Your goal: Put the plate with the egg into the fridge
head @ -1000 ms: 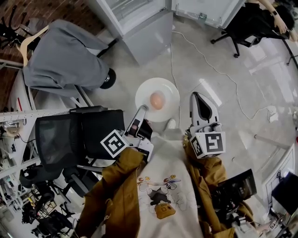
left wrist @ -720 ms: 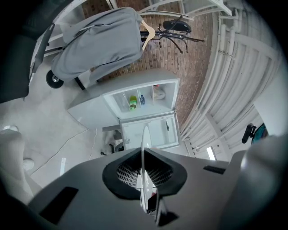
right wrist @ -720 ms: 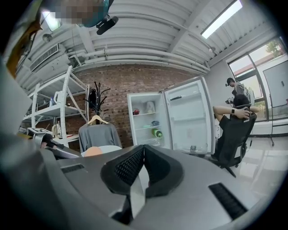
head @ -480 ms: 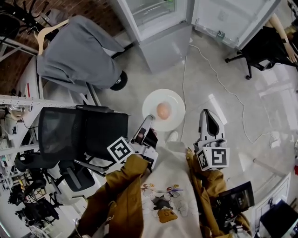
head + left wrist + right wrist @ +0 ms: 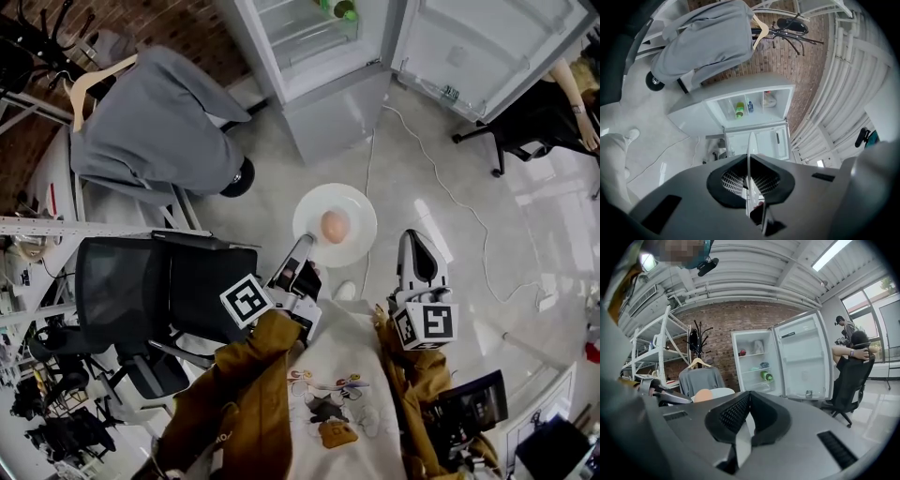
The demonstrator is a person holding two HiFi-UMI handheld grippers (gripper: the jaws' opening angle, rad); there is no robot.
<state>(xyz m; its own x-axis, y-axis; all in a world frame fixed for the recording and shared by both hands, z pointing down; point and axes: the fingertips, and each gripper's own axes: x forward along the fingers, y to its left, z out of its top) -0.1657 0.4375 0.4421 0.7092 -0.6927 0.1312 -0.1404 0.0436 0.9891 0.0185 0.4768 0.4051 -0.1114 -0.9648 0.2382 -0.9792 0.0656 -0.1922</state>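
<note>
I am clamping the round white plate (image 5: 354,200), bearing a tan egg (image 5: 335,226), in my left tool (image 5: 302,247) (right tool (image 5: 416,240) closed, empty).

The fridge (image 5: 328,56) is chopped off by the head view's top edge, and the bits (image 5: 342,9) inside it are too small for me to name. In the left gripper view I see the plate (image 5: 750,143) only edge-on, its egg (image 5: 335,226) hidden.
</note>
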